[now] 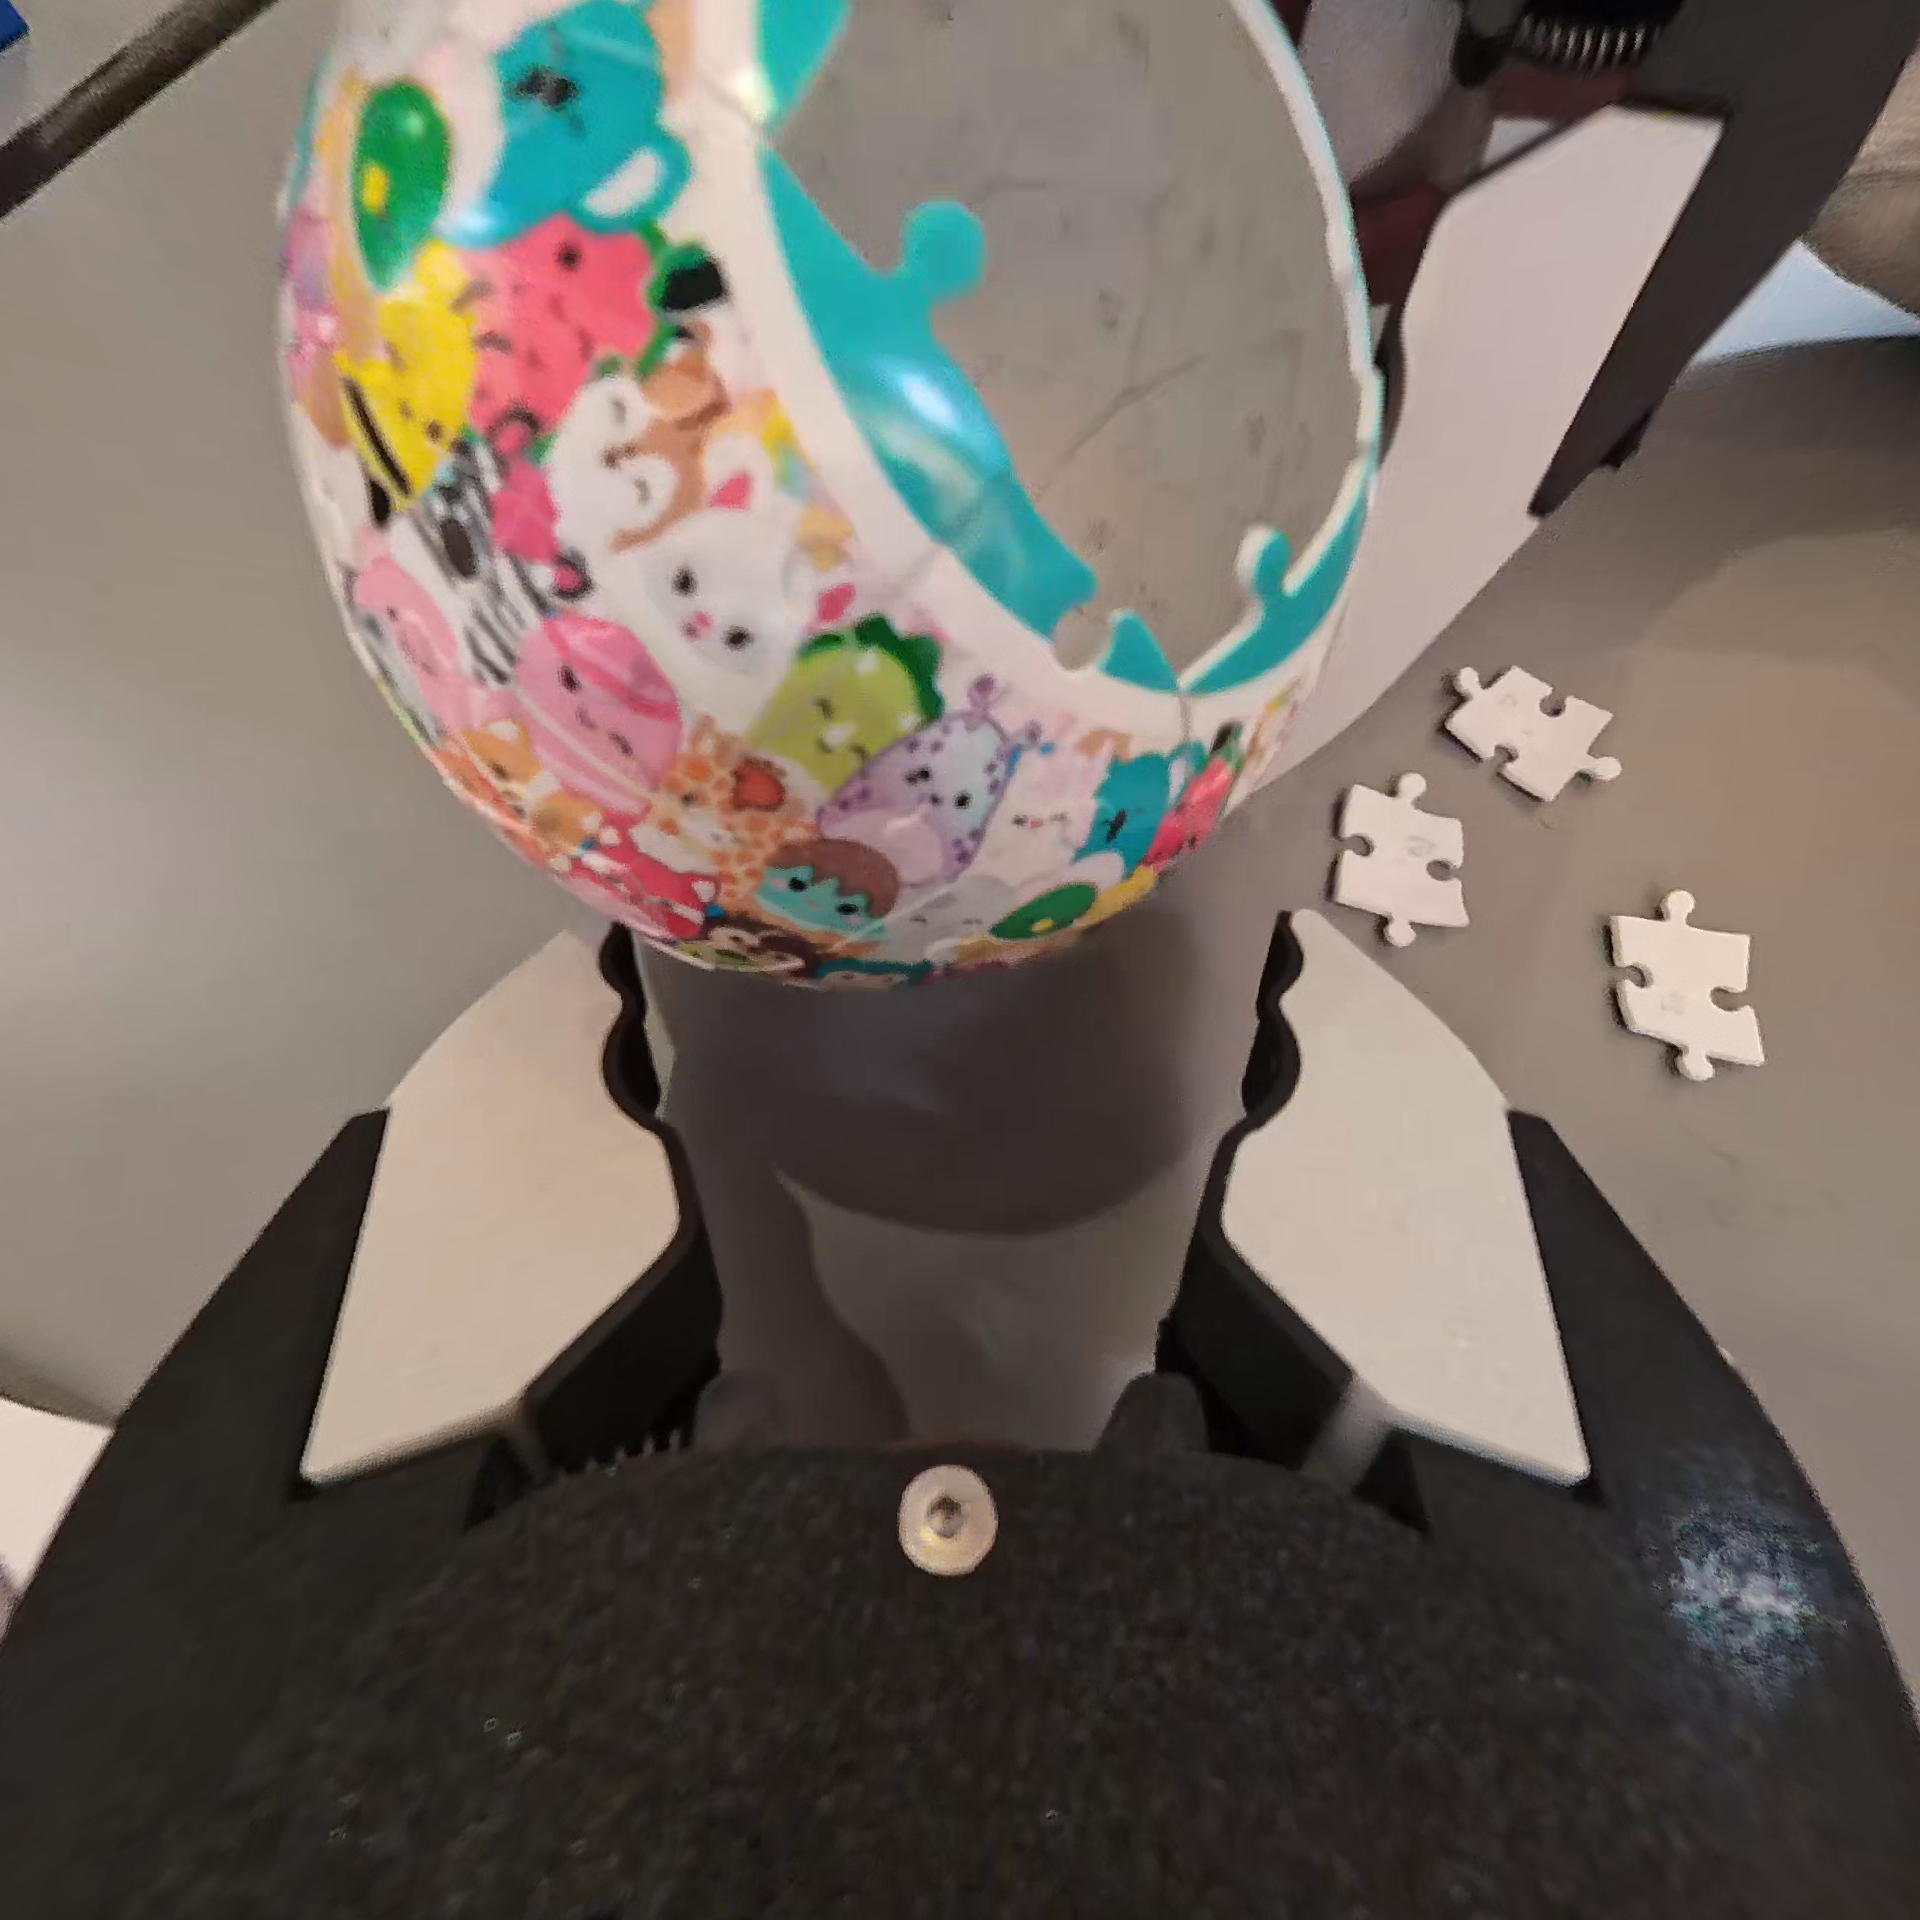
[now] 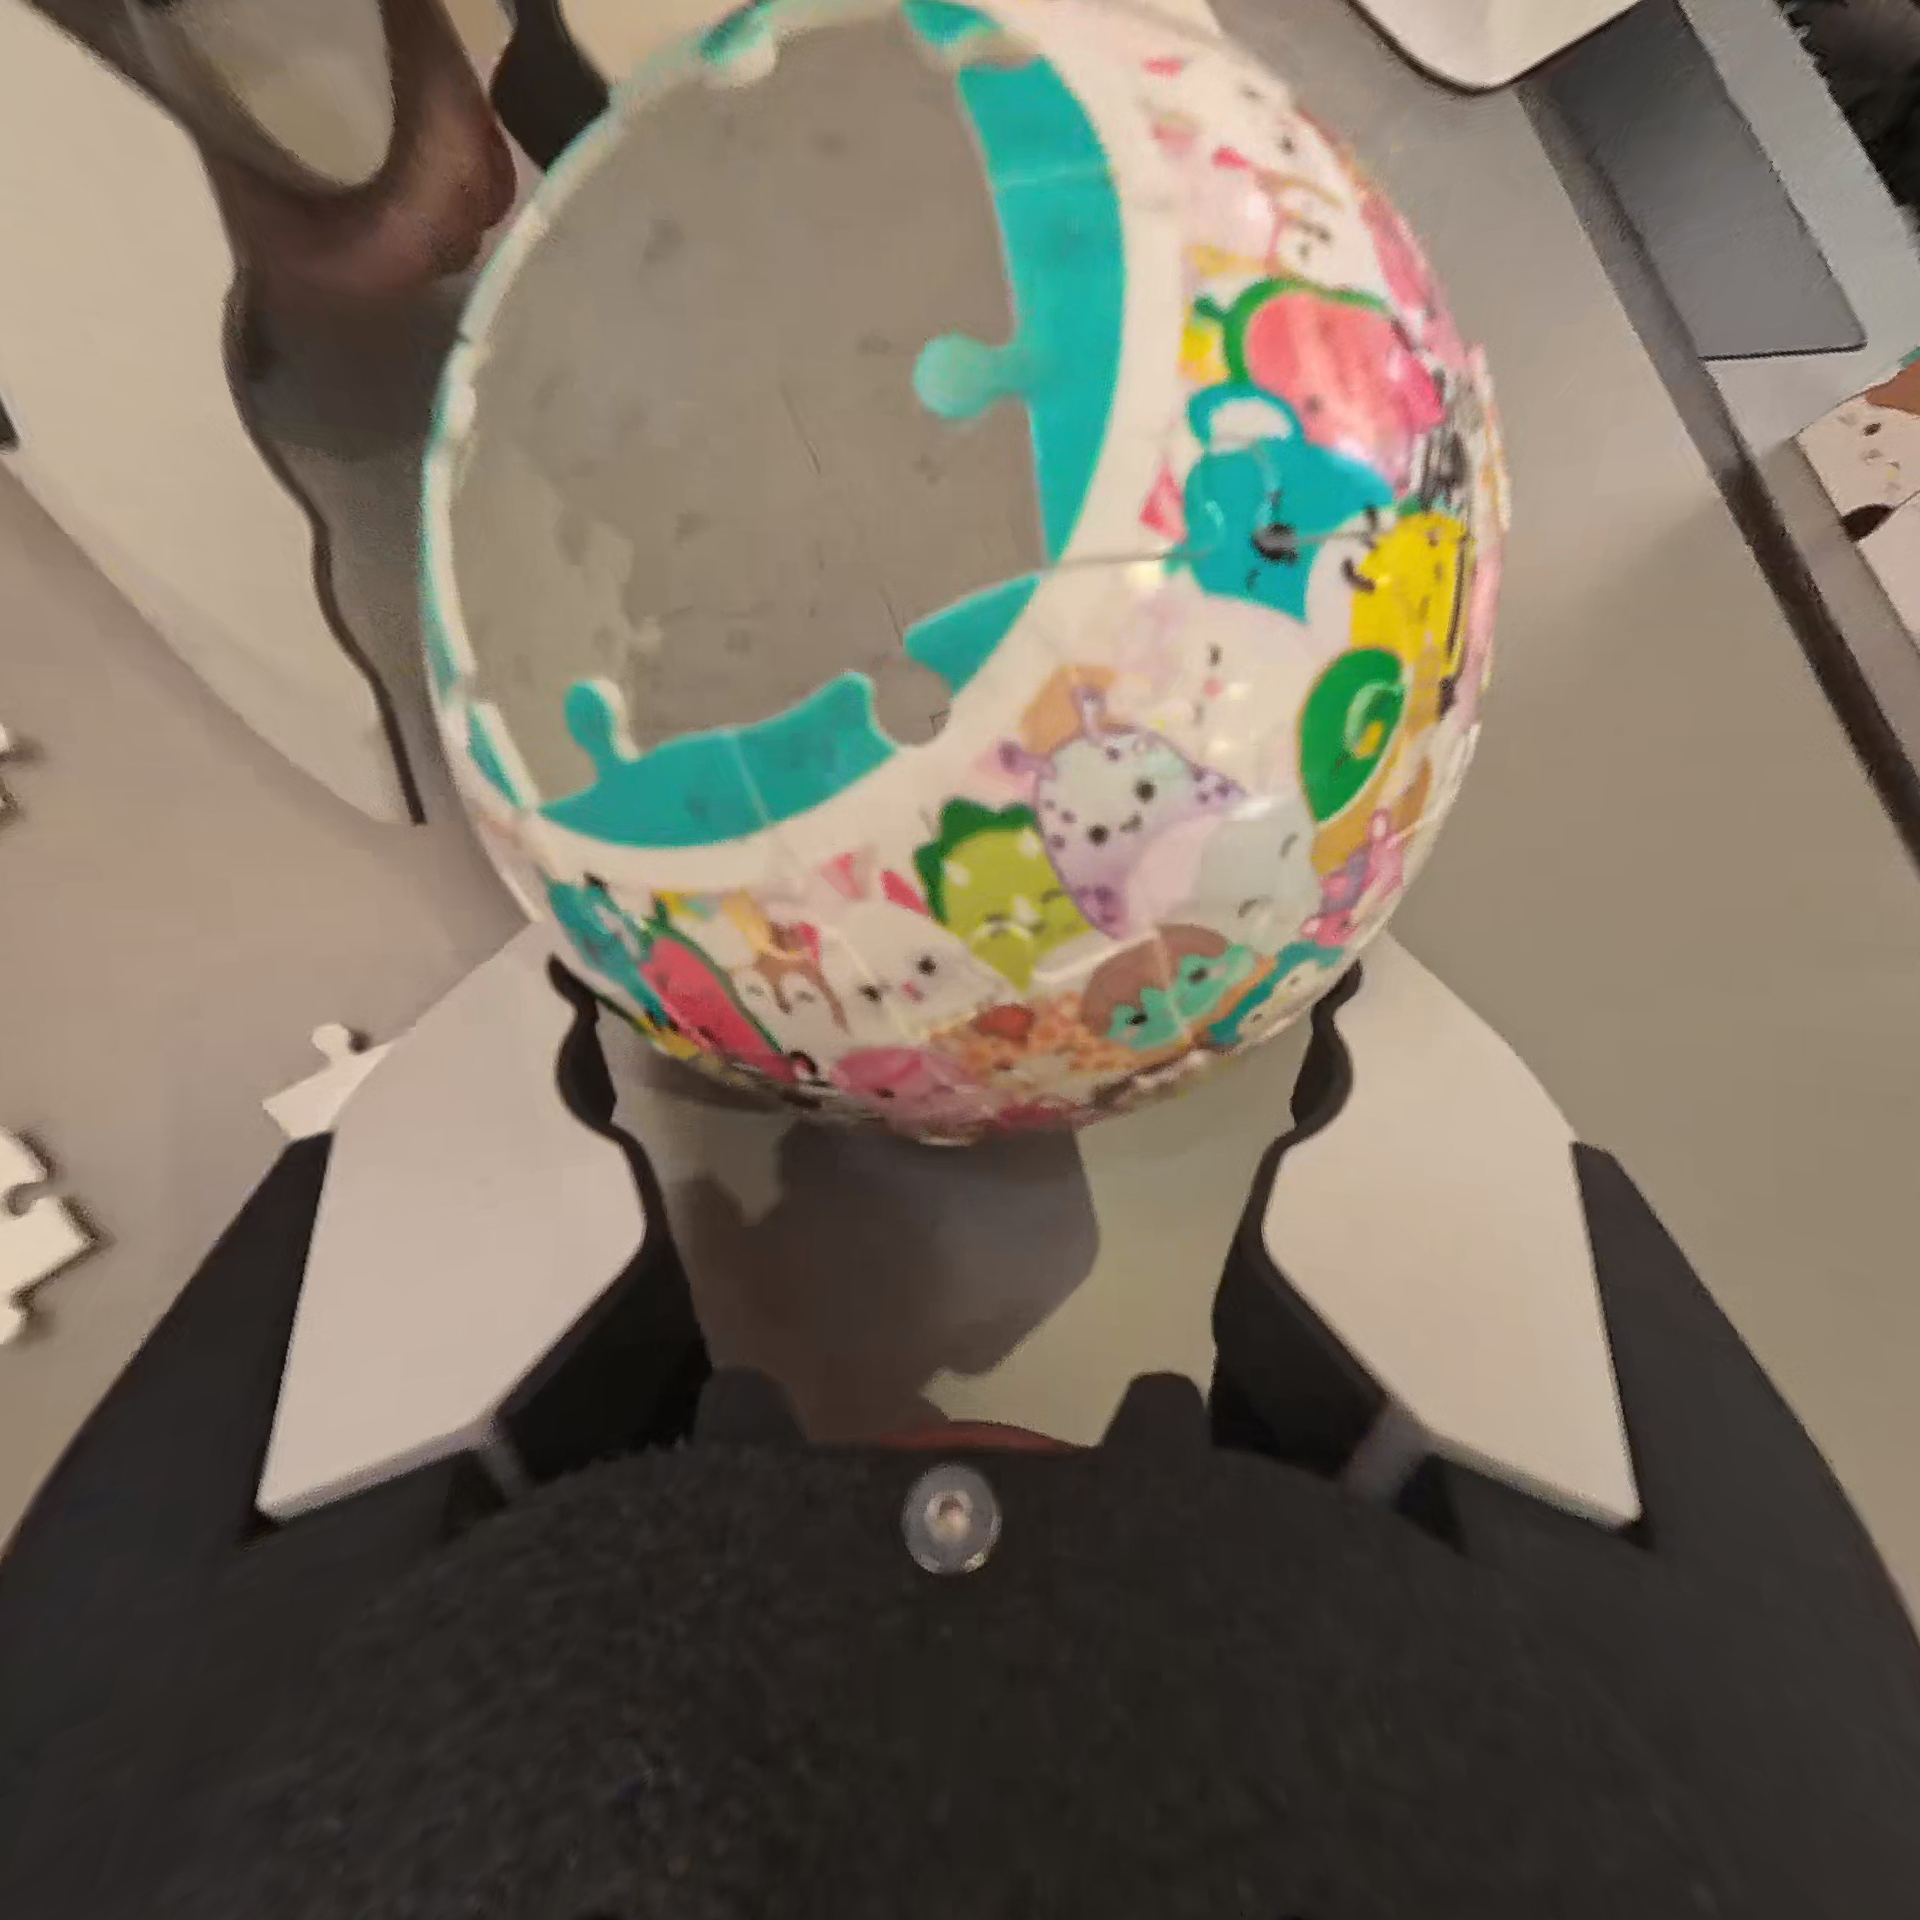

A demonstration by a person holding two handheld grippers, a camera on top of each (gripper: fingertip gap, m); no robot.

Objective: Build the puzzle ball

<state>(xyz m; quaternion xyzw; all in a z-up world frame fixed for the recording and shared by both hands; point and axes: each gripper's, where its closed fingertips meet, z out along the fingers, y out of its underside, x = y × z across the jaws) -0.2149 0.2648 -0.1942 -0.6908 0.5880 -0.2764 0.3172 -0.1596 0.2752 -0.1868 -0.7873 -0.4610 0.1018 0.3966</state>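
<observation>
The puzzle ball (image 1: 623, 623) is a hollow sphere printed with colourful cartoon animals, with a large open hole (image 1: 1091, 312) ringed in teal and white. It sits on the grey table between my two grippers. My left gripper (image 1: 951, 961) is open, its fingertips at the ball's lower side. My right gripper (image 2: 956, 997) is open too, at the ball's (image 2: 1143, 831) lower side from the opposite direction. Each gripper's fingers show behind the ball in the other's view. Three loose white pieces (image 1: 1403, 857) lie face down on the table to the right of the ball.
More white pieces (image 2: 31, 1247) lie at the left edge of the right wrist view. A grey flat object (image 2: 1714, 208) and a cardboard piece (image 2: 1870, 457) lie at its top right. The table's dark edge (image 1: 104, 114) runs across the top left of the left wrist view.
</observation>
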